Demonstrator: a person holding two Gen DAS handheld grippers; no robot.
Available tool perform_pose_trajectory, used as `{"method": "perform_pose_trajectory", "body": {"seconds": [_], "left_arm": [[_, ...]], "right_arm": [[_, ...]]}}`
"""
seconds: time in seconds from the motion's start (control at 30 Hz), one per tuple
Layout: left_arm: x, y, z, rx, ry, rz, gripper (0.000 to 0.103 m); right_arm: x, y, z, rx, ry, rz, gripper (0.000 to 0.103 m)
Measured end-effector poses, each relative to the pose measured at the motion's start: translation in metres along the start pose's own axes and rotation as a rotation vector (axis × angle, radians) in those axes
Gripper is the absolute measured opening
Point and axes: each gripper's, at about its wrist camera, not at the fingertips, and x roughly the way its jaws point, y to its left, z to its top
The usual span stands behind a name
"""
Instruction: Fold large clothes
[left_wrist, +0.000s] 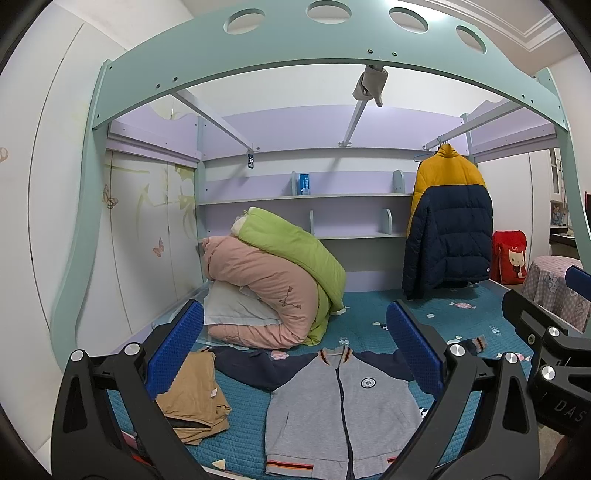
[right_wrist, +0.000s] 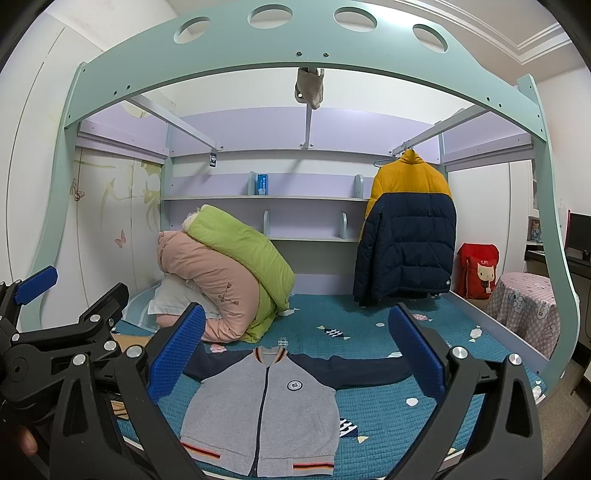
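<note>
Grey zip jacket (left_wrist: 343, 410) lies flat on the bed (left_wrist: 461, 317); above it, both grippers (left_wrist: 295, 347) (right_wrist: 295, 350) spread wide, holding nothing.

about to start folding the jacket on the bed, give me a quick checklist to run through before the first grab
1. Jacket lies flat, front up, zipped: ok.
2. Sleeves spread out to both sides: ok in the right wrist view; the left sleeve's end is hidden behind the left gripper.
3. Left gripper open and holding nothing: ok.
4. Right gripper open and holding nothing: ok.
5. Room beside the jacket: not ok on the left, tan cloth lies close by its left sleeve and hem.
6. Quilts stay clear of the collar: ok, a strip of bedspread shows between them.
</note>
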Motion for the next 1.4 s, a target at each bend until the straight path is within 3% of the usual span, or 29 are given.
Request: {"method": "perform_pose_trajectory", "body": {"seconds": [1.4], "left_arm": [[-0.0035,0.0084,0.0048,0.002,0.004,0.0,0.099]], "right_arm": [[-0.0008,-0.005,0.003,0.003,0.005,-0.004,0.096]]}}
